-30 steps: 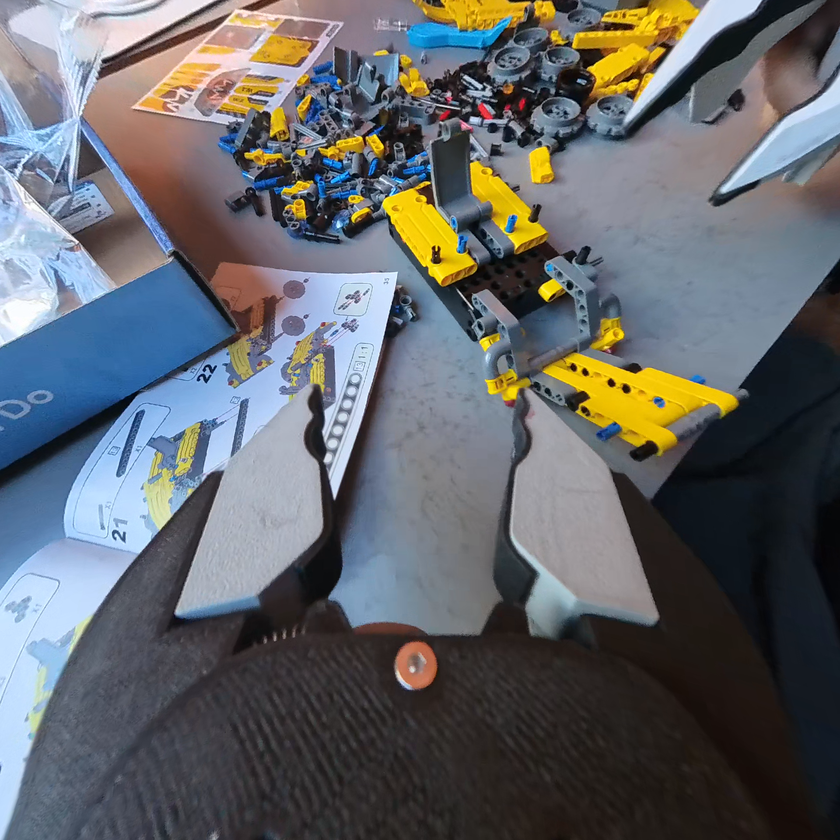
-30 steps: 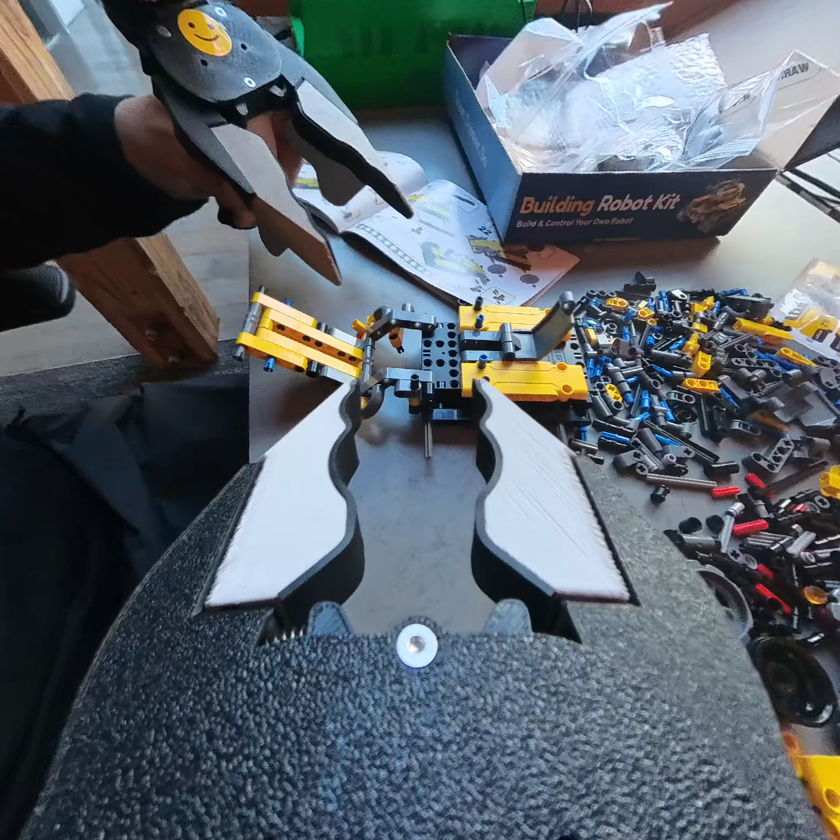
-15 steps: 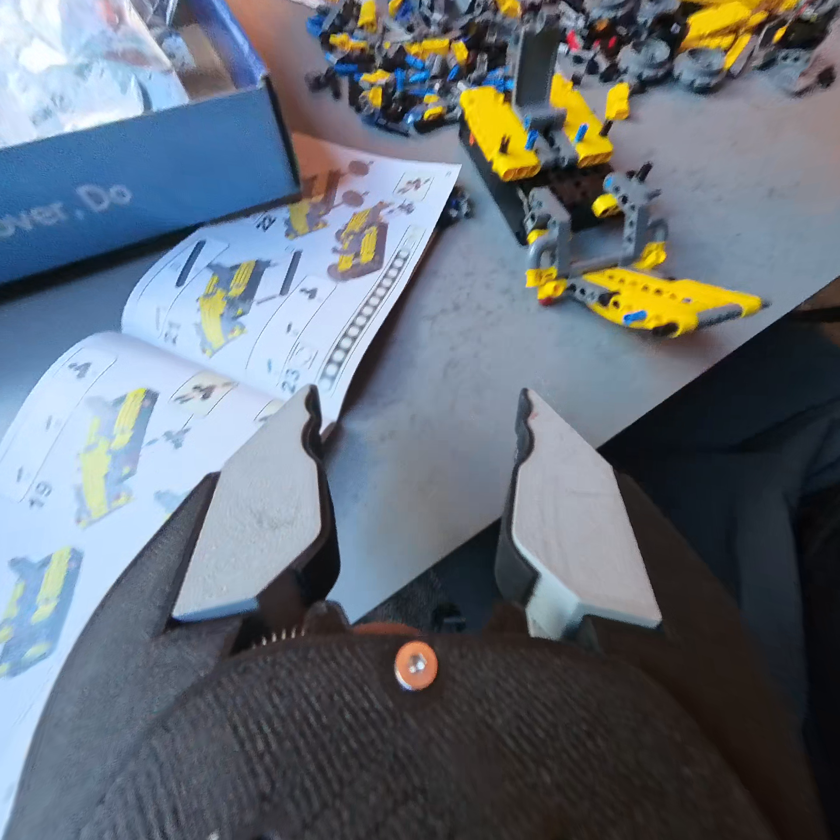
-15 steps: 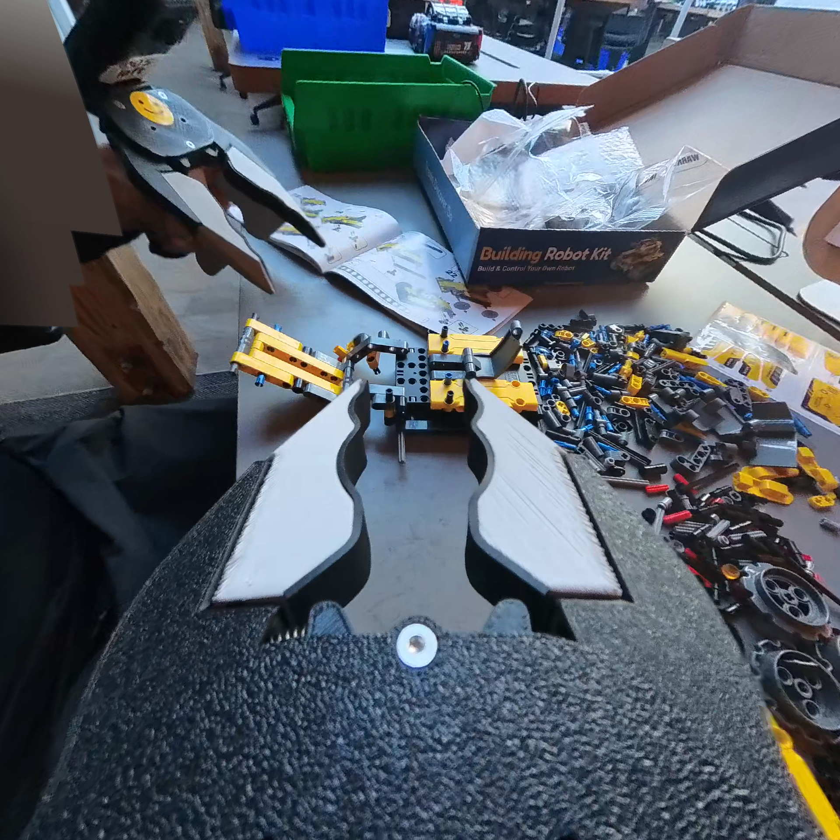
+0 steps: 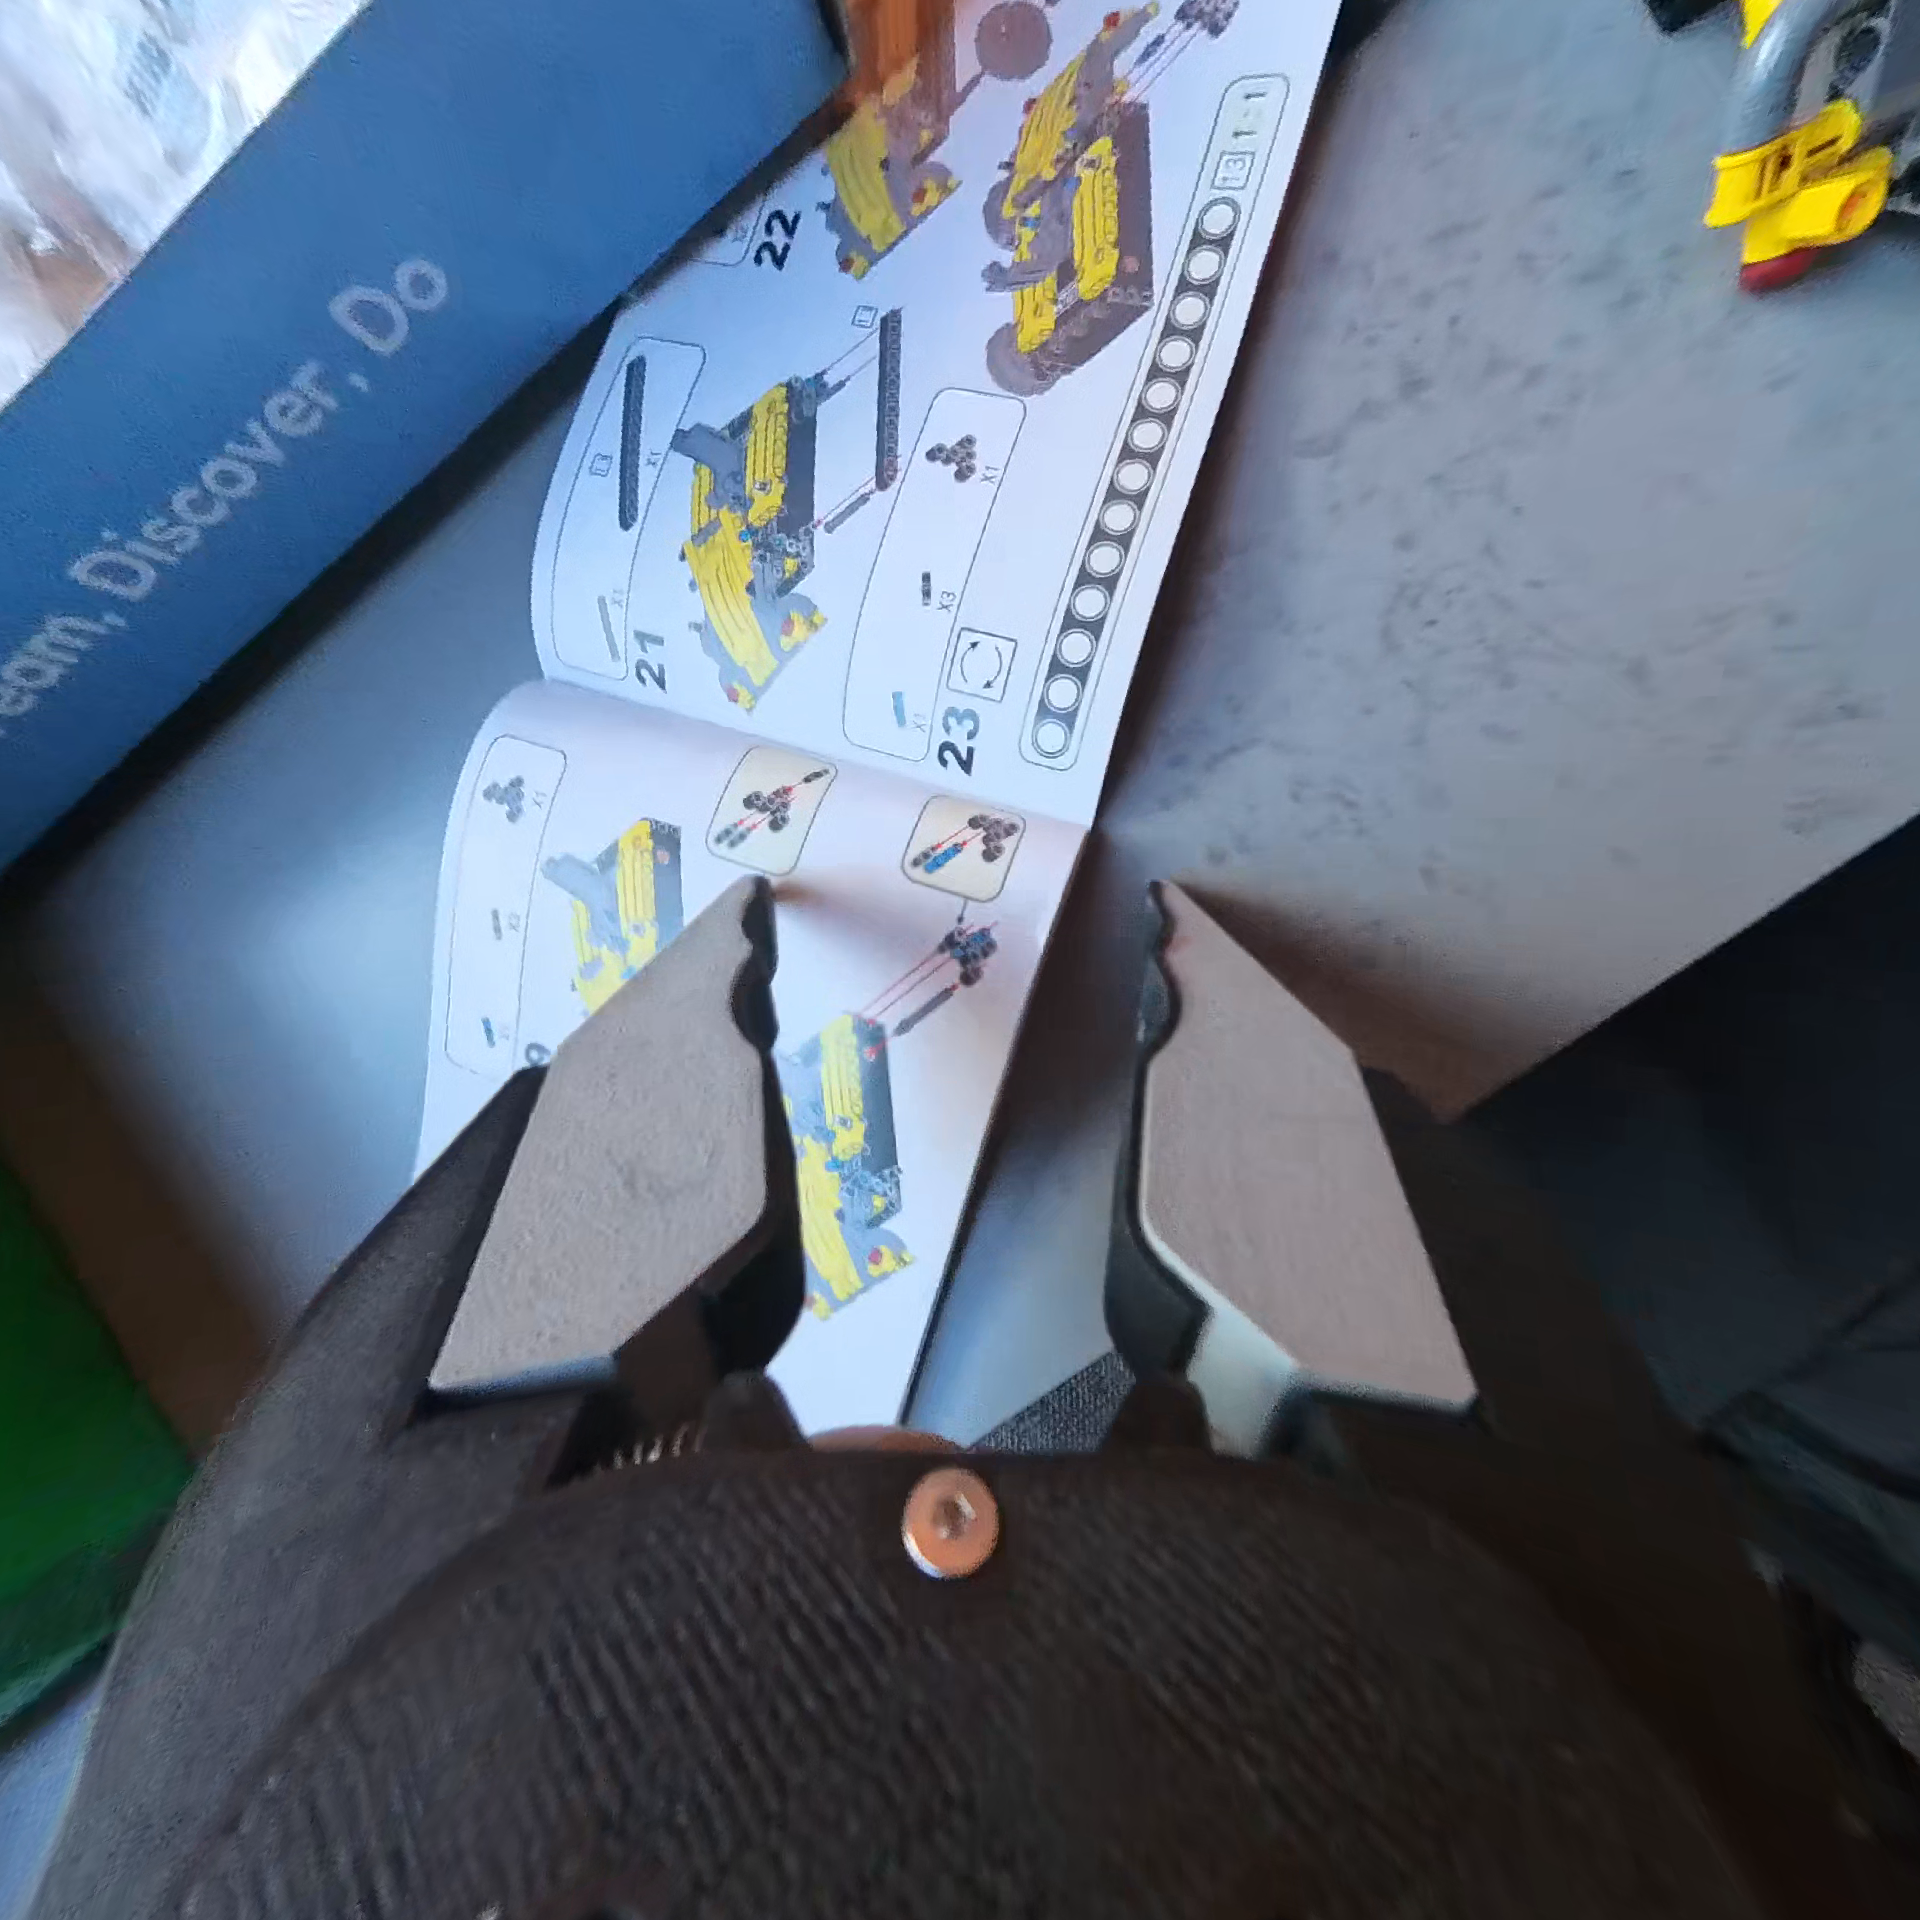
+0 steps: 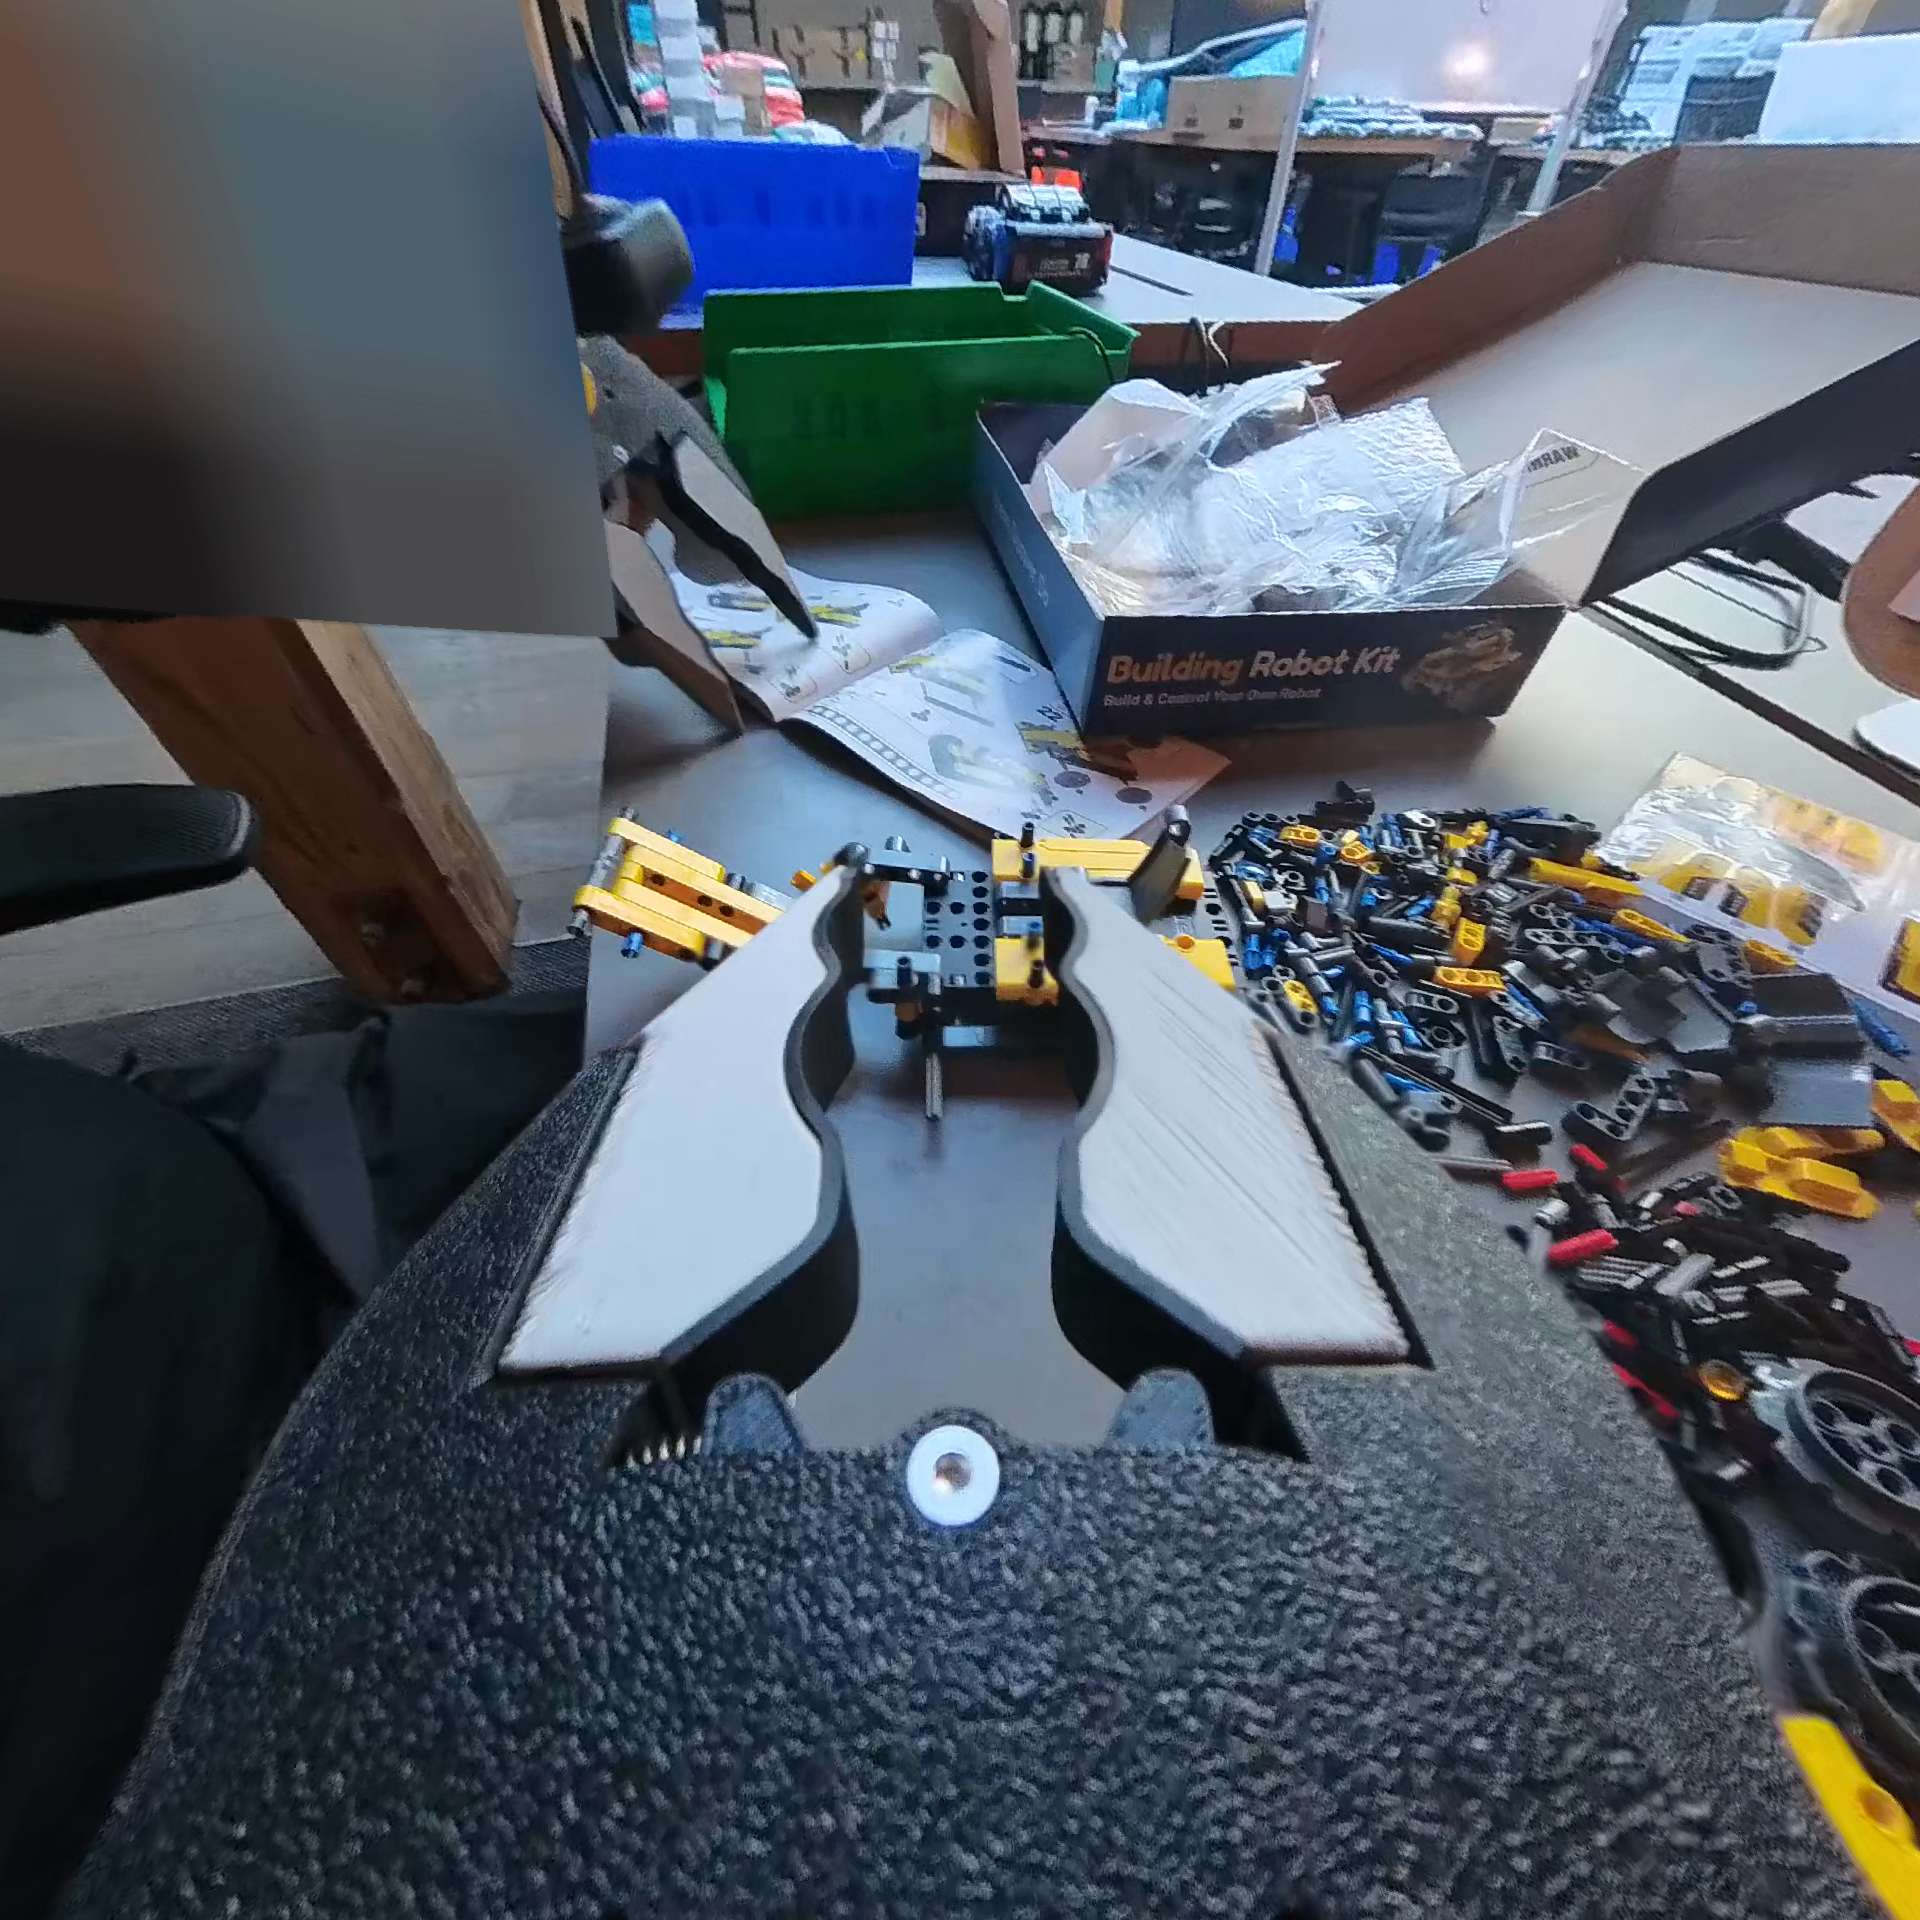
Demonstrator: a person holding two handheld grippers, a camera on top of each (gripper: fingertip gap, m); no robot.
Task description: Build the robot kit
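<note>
Left gripper has swung down over the instruction booklet, jaws apart!
Right gripper, jaws apart and empty, stays just before the half-built yellow model on the table.

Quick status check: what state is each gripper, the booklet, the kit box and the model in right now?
left gripper: open, over the booklet, holding nothing
right gripper: open, empty, aimed at the model
instruction booklet: lying open on the table
kit box: lid open, plastic bags inside
yellow and black model: partly built, on the table
</note>
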